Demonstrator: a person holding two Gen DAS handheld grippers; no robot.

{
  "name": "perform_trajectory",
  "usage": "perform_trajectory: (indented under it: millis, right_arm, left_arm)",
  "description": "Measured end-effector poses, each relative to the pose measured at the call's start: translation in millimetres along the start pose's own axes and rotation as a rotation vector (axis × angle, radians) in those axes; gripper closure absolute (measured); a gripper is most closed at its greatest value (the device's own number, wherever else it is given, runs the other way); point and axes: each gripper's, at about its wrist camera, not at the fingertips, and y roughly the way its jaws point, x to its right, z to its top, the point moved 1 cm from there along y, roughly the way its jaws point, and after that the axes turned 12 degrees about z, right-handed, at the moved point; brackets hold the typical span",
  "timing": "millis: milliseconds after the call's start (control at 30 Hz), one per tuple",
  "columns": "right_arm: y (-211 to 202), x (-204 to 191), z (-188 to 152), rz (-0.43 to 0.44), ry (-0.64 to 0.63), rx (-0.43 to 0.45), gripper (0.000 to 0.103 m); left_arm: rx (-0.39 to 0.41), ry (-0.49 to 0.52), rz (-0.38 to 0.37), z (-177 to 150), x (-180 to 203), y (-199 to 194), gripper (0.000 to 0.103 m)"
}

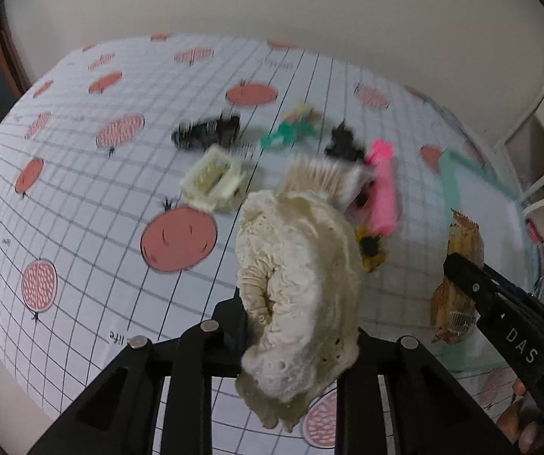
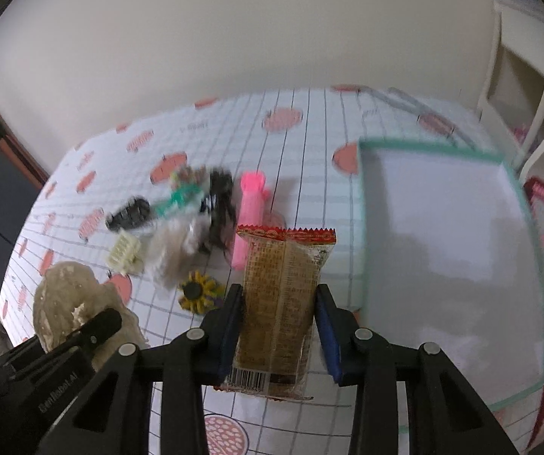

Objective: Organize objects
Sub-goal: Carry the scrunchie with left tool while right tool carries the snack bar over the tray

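1. Surface: a table covered by a white tablecloth (image 1: 82, 197) with a dark grid and red pomegranate prints. A plain pale wall (image 2: 234, 38) rises behind the far table edge.
2. Left gripper (image 1: 294, 326): its jaws pinch a cream lace scrunchie (image 1: 298, 284), which stands up from between the fingers and is clear of the cloth.
3. Right gripper (image 2: 277, 326): the blue pads (image 2: 230, 326) press both sides of a brown snack packet (image 2: 279, 303), held upright with its barcode end nearest the camera.
4. Beyond the left fingertips lie a cream hair claw (image 1: 213, 182), a black hair clip (image 1: 207, 132), a green clip (image 1: 291, 129), a packet of cotton swabs (image 1: 321, 176) and a pink tube (image 1: 382, 189). Motion blur hides finer detail.
5. A sunflower clip (image 2: 198, 292) lies just left of the right fingers.
6. To the right of the right fingers stands a shallow green-rimmed box (image 2: 363, 227) with a white floor.
7. White furniture (image 2: 529, 76) stands at the room's right side.
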Motion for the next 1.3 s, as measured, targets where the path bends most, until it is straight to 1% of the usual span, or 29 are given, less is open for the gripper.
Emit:
perform_trajectory:
  millis: [67,100,233,400,500,600,667,767,900,1033,1167,1300]
  right_arm:
    - [-17.1,4.0,9.6,0.0,0.006,0.045,0.063]
    - [-25.7,5.4,13.0,-0.004,0.004,0.066,0.063]
    - [-49.6,12.2,29.6,-0.042,-0.013,0.13,0.063]
    - [-67.0,33.6,49.7,-0.056,0.017,0.179,0.063]
    - [-71.2,49.1,59.4,-0.087,0.024,0.199,0.063]
    - [-72.5,70.6,67.6,-0.093,0.048,0.214,0.063]
    - [-71.4,86.8,71.6,-0.114,0.068,0.215,0.063]
    - [-68.0,110.6,75.7,-0.121,0.104,0.217,0.063]
    - [-59.8,137.6,76.6,-0.168,0.121,0.21,0.063]
    - [-48.2,163.4,75.9,-0.2,0.143,0.204,0.063]
    - [-35.3,179.6,77.3,-0.219,0.15,0.201,0.063]
    - [-23.4,194.1,81.3,-0.247,0.148,0.201,0.063]
  left_arm:
    - [0.033,-0.02,-0.027,3.7,5.1,-1.8,0.079]
    - [0.053,-0.028,-0.041,11.7,11.5,-9.6,0.079]
    - [0.129,-0.005,-0.081,31.4,31.5,-31.9,0.079]
    - [0.19,0.006,-0.15,54.3,64.3,-59.3,0.079]
    - [0.22,0.026,-0.179,67.0,88.3,-68.0,0.079]
    - [0.246,0.058,-0.199,77.3,113.6,-73.7,0.079]
    - [0.246,0.068,-0.215,82.4,126.6,-71.8,0.079]
    - [0.23,0.077,-0.231,89.7,146.2,-64.0,0.079]
    - [0.217,0.106,-0.269,93.9,172.2,-48.0,0.079]
    - [0.206,0.15,-0.27,90.2,193.2,-28.7,0.079]
    - [0.183,0.163,-0.289,89.8,208.2,-9.9,0.079]
    - [0.19,0.189,-0.296,90.2,225.5,3.8,0.079]
